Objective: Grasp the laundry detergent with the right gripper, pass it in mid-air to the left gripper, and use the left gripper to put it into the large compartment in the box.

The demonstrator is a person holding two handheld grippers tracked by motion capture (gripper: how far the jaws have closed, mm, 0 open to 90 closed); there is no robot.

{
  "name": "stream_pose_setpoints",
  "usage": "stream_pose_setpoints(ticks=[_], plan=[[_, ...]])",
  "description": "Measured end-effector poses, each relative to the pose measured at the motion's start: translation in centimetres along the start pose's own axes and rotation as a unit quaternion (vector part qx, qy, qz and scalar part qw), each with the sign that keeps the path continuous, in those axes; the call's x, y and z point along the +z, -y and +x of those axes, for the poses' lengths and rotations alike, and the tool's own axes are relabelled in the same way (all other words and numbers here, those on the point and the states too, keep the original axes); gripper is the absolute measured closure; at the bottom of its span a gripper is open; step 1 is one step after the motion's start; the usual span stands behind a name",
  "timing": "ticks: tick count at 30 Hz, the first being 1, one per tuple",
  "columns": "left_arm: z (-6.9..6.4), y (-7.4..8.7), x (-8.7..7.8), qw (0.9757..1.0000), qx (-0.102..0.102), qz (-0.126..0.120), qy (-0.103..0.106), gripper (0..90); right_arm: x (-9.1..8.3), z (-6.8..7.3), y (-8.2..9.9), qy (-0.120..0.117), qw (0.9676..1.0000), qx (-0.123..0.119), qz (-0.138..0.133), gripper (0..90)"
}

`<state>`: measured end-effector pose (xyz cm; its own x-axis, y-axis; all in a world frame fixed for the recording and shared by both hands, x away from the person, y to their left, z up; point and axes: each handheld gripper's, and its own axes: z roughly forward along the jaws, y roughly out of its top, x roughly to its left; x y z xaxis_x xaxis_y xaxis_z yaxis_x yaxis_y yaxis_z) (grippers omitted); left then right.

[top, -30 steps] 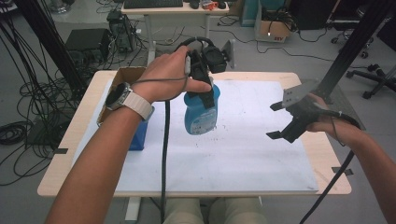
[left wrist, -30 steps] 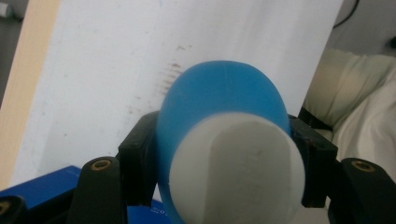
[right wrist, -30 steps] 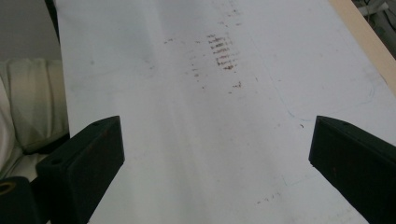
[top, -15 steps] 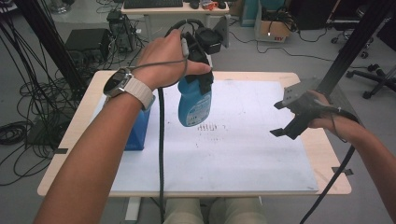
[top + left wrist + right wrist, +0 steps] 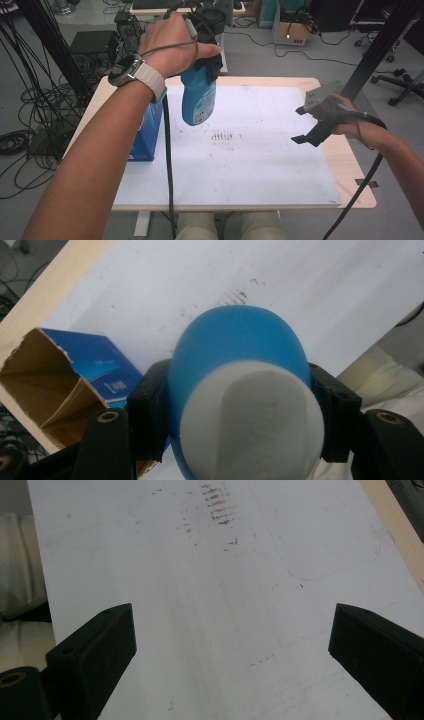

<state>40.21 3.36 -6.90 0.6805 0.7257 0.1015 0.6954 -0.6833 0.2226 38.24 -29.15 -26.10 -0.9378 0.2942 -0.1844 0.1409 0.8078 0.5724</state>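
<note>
Right hand-held gripper: jaws wide apart, nothing between them, held above the right part of the white-topped wooden bench. Smudged dark marks: mid-bench. Open blue cardboard box: at the bench's left edge. Left hand-held gripper: clamped on the blue plastic bottle with white cap, which hangs in the air above the bench, just beside the box.
</note>
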Motion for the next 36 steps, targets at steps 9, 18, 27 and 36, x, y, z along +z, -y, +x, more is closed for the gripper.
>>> stream_pose_setpoints(ticks=[9, 18, 27, 36], plan=[[1.6, 0.3, -1.4, 0.9987, -0.047, -0.001, -0.02, 37.6, -0.3, -0.5, 0.0, 0.003, 1.0, 0.001, -0.001, 5.1], [3.6, 1.3, -2.6, 0.994, -0.102, -0.009, -0.038, 37.6, -0.5, -0.8, -0.1, 0.004, 1.0, 0.003, 0.003, 5.3], [5.7, 2.6, -3.3, 0.9877, -0.15, -0.007, -0.046, 37.6, -0.5, -0.9, -0.2, 0.004, 1.0, 0.004, 0.0, 5.3], [8.4, 4.5, -3.8, 0.976, -0.208, -0.007, -0.065, 37.6, -0.6, -1.0, -0.1, 0.007, 0.9999, 0.008, 0.0, 5.4]])
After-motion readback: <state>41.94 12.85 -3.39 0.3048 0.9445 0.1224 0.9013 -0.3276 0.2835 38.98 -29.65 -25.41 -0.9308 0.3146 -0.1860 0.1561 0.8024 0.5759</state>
